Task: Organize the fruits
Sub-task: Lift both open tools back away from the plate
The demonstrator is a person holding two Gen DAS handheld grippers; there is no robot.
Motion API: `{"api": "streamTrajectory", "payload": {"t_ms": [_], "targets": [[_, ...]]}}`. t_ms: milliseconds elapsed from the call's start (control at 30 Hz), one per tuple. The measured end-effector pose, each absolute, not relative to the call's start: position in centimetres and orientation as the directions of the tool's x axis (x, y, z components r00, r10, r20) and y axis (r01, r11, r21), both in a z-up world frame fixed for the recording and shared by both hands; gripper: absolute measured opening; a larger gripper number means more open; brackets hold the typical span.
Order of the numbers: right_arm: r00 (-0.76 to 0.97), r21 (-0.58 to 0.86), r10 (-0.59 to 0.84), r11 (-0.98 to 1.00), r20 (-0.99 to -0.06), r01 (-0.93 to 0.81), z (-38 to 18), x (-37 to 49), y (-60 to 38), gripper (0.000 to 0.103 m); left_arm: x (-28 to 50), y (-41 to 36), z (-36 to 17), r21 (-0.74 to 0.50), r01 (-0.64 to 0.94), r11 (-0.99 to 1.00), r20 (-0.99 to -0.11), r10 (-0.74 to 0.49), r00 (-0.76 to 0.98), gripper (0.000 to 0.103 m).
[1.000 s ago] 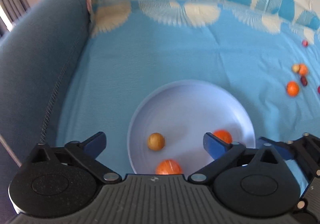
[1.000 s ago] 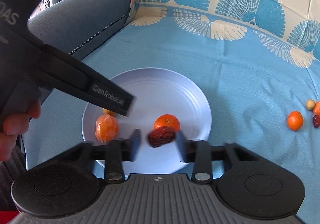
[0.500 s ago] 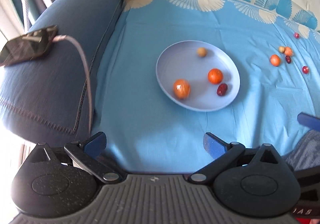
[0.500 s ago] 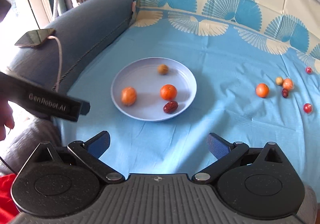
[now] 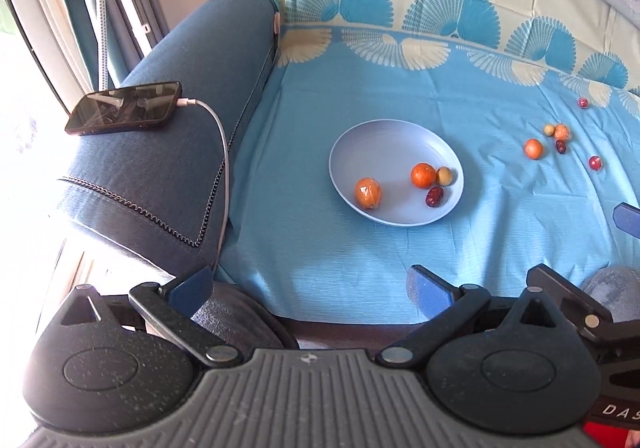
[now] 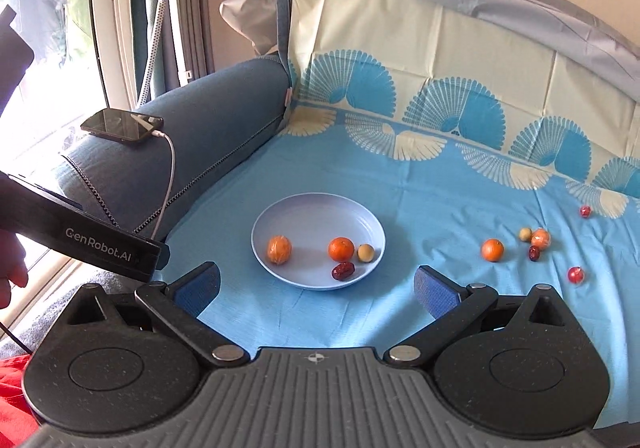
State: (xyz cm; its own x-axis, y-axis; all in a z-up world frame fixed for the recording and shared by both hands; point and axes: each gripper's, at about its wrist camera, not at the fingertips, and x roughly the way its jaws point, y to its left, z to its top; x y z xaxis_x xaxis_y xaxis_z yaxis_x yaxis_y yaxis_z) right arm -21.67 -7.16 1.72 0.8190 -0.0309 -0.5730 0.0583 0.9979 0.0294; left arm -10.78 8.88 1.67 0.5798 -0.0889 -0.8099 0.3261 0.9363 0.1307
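Note:
A pale blue plate point(image 6: 320, 213) point(image 5: 384, 131) lies on the blue cloth. It holds a wrapped orange point(image 6: 279, 249), a bare orange point(image 6: 341, 249), a small tan fruit point(image 6: 365, 252) and a dark red date point(image 6: 343, 271). Several loose fruits lie to its right: an orange point(image 6: 492, 250), a wrapped orange point(image 6: 541, 238), a date point(image 6: 534, 252) and red berries point(image 6: 576, 274). My left gripper point(image 5: 310, 290) and right gripper point(image 6: 318, 288) are both open, empty and pulled back from the plate.
A blue sofa arm point(image 5: 160, 151) on the left carries a phone point(image 5: 124, 107) with a white charging cable point(image 5: 224, 167). The left gripper's body point(image 6: 80, 244) crosses the right wrist view's left side. The patterned cloth rises up the sofa back point(image 6: 440, 59).
The right gripper let go of the date onto the plate and opened. Both grippers pulled well back and up from the plate. The tan fruit rolled beside the bare orange.

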Motion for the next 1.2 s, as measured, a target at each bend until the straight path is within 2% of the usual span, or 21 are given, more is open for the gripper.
{"api": "streamTrajectory", "payload": {"t_ms": [333, 567, 1200], "targets": [[0.848, 0.052, -0.013, 0.998, -0.529, 0.048, 2.5, -24.6, -7.5, 0.102, -14.9, 9.4, 3.7, 0.157, 0.295, 0.943, -0.761, -0.075, 0.644, 0.103], [0.861, 0.041, -0.068, 0.994, -0.503, 0.102, 2.8, -25.8, -7.7, 0.102, -14.5, 7.9, 3.6, 0.166, 0.359, 0.919, -0.760, -0.112, 0.640, 0.103], [0.812, 0.048, -0.065, 0.992, -0.580, 0.113, 1.1, -22.8, -8.6, 0.102, -10.6, 7.5, 1.6, 0.136, 0.345, 0.929, -0.809, -0.097, 0.580, 0.103]]}}
